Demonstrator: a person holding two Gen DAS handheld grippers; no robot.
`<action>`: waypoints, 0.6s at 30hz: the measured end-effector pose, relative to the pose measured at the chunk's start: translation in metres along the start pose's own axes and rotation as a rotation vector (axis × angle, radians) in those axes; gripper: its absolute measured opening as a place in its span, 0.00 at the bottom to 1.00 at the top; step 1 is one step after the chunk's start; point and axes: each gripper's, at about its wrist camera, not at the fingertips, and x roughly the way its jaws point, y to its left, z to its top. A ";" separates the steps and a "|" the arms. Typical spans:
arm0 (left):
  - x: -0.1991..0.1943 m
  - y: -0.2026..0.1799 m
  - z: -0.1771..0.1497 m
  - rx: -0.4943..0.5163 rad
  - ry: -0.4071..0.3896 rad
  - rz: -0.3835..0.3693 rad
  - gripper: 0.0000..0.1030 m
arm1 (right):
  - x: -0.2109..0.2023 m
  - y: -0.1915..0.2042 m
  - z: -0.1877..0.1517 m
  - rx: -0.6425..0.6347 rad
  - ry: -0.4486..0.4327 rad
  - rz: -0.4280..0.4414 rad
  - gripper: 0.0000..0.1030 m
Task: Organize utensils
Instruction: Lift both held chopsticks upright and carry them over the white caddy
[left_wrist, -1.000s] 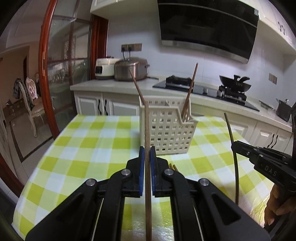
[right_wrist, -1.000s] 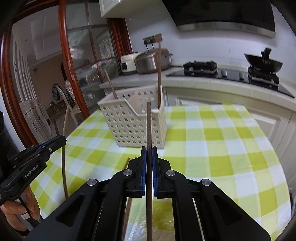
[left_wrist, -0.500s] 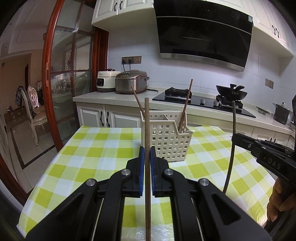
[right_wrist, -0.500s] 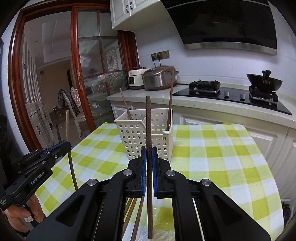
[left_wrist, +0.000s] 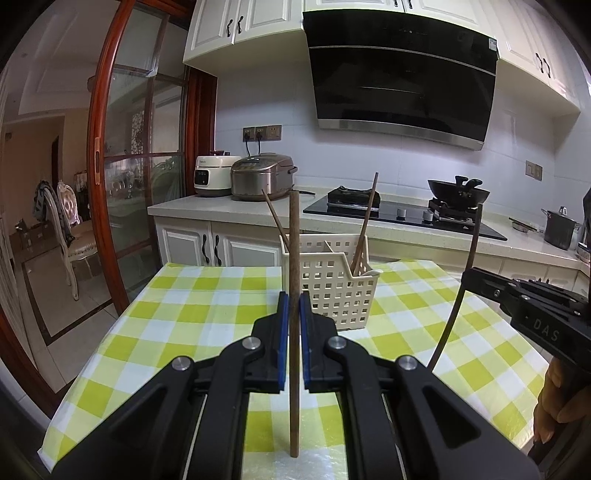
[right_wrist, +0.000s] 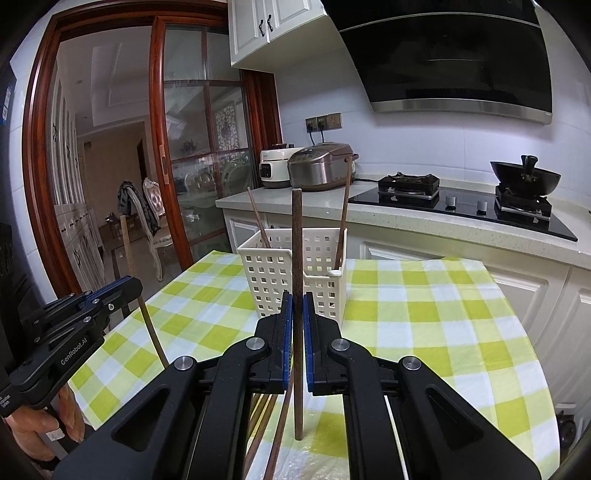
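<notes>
A cream perforated plastic basket (left_wrist: 334, 280) near the far edge of the green-checked table (left_wrist: 192, 310) holds two brown chopsticks (right_wrist: 341, 221) leaning in separate compartments. The left gripper (left_wrist: 290, 321) and right gripper (right_wrist: 297, 325) each clamp one upright chopstick. Loose chopsticks (right_wrist: 271, 428) lie partly hidden under the right gripper.

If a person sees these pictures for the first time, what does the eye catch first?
First, each pair of tongs, left and right, is shut on an upright brown chopstick above the green-checked tablecloth. Behind them a cream perforated basket stands on the table with two chopsticks leaning inside.
</notes>
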 end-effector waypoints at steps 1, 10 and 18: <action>0.000 0.000 0.000 -0.002 -0.001 -0.002 0.06 | -0.001 0.000 0.000 0.002 0.000 0.000 0.06; 0.000 -0.002 0.005 0.009 -0.017 -0.005 0.06 | -0.004 0.003 0.003 -0.003 -0.018 0.003 0.06; 0.015 -0.002 0.030 0.017 -0.018 -0.052 0.06 | 0.008 -0.001 0.029 -0.026 -0.058 0.003 0.06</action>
